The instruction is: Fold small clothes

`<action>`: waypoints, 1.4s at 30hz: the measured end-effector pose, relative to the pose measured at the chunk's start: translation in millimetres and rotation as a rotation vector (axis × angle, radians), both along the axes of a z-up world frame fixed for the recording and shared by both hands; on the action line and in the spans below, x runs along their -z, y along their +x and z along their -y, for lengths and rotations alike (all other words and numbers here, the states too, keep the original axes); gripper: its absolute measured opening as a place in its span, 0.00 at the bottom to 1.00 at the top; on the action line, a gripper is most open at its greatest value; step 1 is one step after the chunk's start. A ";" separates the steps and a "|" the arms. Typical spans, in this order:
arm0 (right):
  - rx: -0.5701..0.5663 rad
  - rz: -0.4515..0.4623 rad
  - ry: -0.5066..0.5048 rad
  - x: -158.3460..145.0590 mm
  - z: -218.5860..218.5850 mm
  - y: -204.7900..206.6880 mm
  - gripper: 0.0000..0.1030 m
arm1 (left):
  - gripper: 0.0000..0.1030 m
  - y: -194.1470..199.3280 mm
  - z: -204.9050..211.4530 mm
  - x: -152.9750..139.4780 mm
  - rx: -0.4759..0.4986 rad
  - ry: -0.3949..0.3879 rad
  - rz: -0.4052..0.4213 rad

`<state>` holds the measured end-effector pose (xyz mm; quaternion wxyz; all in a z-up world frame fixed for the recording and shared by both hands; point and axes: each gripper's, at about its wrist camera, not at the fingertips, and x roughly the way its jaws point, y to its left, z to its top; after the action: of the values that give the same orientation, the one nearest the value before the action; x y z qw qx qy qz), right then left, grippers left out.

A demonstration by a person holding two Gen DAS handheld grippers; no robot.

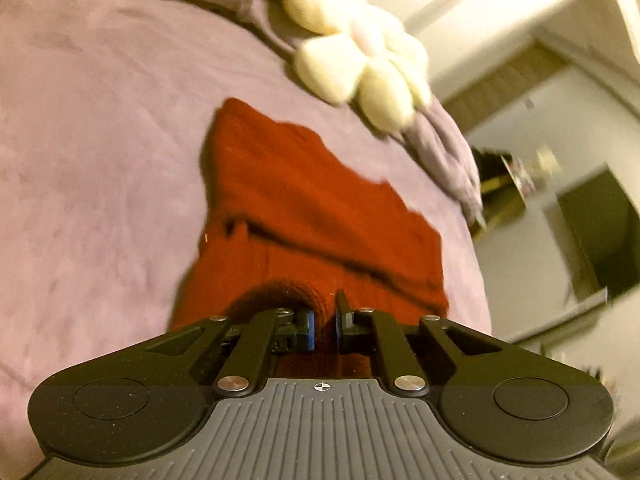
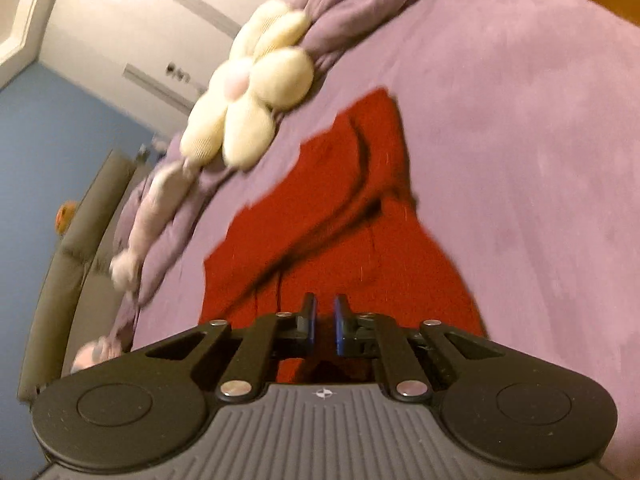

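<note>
A red knitted garment [image 1: 304,208] lies on a purple bedspread [image 1: 100,140], with a fold running across its middle. My left gripper [image 1: 324,320] is shut on the garment's near edge, a bunch of red knit pinched between the blue pads. In the right wrist view the same red garment [image 2: 340,208] stretches away from me over the bedspread [image 2: 520,140]. My right gripper [image 2: 323,320] is shut on the near edge of the garment, red cloth showing between its fingers.
A cream flower-shaped plush cushion [image 1: 360,56] lies beyond the garment on a bunched purple blanket [image 1: 440,140]; it also shows in the right wrist view [image 2: 252,108]. The bed edge drops off to the right in the left wrist view. A grey headboard or bench [image 2: 80,248] stands at left.
</note>
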<state>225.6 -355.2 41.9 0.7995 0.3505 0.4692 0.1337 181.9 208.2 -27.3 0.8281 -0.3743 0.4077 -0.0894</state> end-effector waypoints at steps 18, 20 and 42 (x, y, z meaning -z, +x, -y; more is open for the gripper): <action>-0.539 0.142 -0.516 35.6 -72.7 14.9 0.48 | 0.61 -1.0 -13.5 41.4 0.028 0.251 -0.046; -0.557 0.136 -0.515 43.5 -79.1 19.0 0.45 | 0.61 -3.8 -14.0 43.8 0.024 0.249 -0.052; -0.017 0.025 -0.293 60.9 2.3 22.9 0.34 | 0.62 47.7 24.9 51.6 0.150 0.275 0.026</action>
<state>248.5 -357.5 -19.1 0.8467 0.2245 0.4766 0.0748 229.6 183.3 -78.9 0.8677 -0.2246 0.4322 -0.0993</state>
